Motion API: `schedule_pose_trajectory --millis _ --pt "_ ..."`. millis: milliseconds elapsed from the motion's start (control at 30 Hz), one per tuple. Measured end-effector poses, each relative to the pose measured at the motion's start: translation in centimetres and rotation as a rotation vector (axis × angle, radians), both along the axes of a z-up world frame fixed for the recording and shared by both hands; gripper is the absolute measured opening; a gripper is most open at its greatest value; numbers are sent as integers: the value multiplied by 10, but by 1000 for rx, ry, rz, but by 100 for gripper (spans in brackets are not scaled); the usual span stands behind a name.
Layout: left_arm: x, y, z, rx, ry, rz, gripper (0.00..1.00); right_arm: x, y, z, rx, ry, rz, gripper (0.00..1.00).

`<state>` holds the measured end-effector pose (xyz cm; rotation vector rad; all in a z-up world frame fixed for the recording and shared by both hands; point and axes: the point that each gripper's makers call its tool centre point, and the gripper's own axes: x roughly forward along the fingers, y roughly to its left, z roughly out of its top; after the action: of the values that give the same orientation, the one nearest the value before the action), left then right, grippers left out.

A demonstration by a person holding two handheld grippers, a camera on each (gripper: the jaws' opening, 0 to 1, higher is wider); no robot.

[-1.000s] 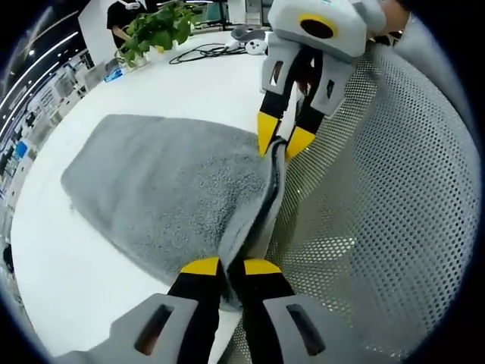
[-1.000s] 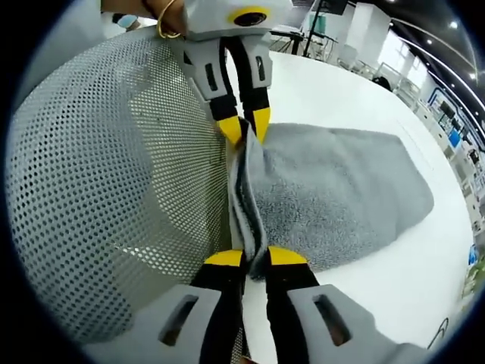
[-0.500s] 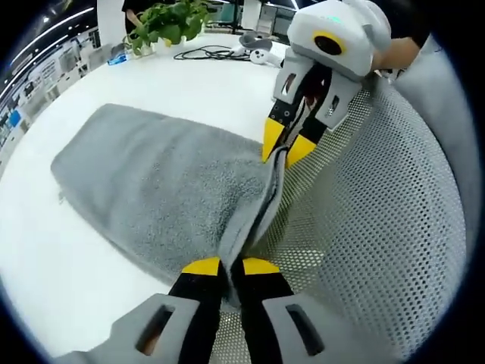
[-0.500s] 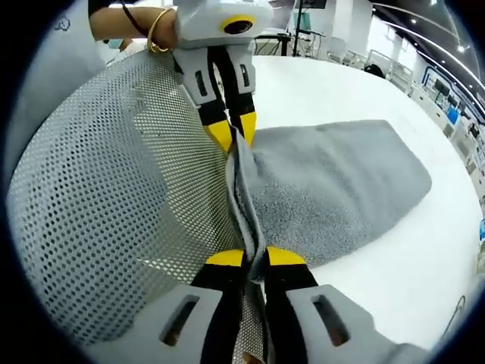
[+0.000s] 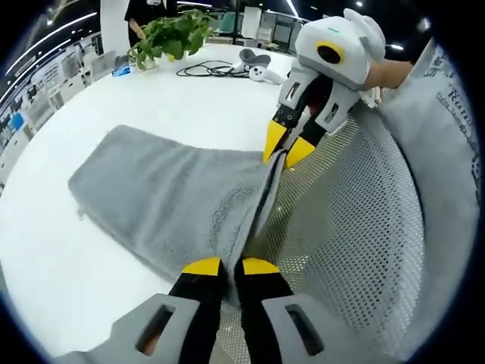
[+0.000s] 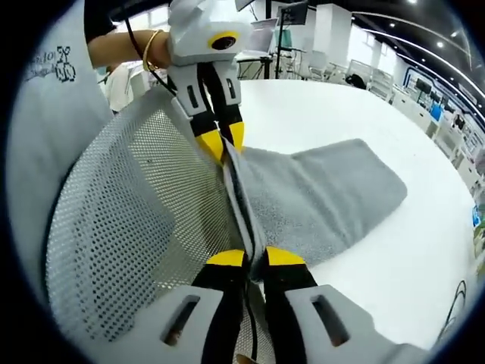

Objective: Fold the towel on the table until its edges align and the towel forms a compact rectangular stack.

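A grey towel [image 5: 174, 201] lies folded on the white table [image 5: 91, 98], its near edge lifted into a taut ridge between both grippers. My left gripper [image 5: 223, 267] is shut on one corner of that edge. The right gripper [image 5: 286, 144] comes in from the upper right and pinches the other corner. In the right gripper view, my right gripper [image 6: 246, 257] is shut on the towel [image 6: 318, 197], and the left gripper [image 6: 217, 142] holds the far end of the raised edge. The towel's far part rests flat on the table [image 6: 394, 250].
A white perforated mesh chair back [image 5: 356, 227] stands close beside the lifted edge; it also shows as the mesh [image 6: 129, 220] in the right gripper view. A potted plant [image 5: 170, 34], black cables [image 5: 208, 70] and a grey device [image 5: 254, 57] sit at the table's far side. A person's hand with a bangle [image 6: 148, 49] holds the left gripper.
Both grippers have risen with the towel's edge still pinched. More of the towel has lifted off the table and the flat part looks narrower.
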<state>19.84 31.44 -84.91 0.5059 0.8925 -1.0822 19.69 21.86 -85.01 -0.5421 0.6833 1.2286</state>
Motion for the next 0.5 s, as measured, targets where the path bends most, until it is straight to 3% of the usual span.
schedule_pose_trajectory --millis 400,500 --pt "3 1 34 -36 -76 34 7 1 1 41 69 13 -26 5" --pt "7 0 47 -36 -148 20 7 2 1 49 80 12 -34 5"
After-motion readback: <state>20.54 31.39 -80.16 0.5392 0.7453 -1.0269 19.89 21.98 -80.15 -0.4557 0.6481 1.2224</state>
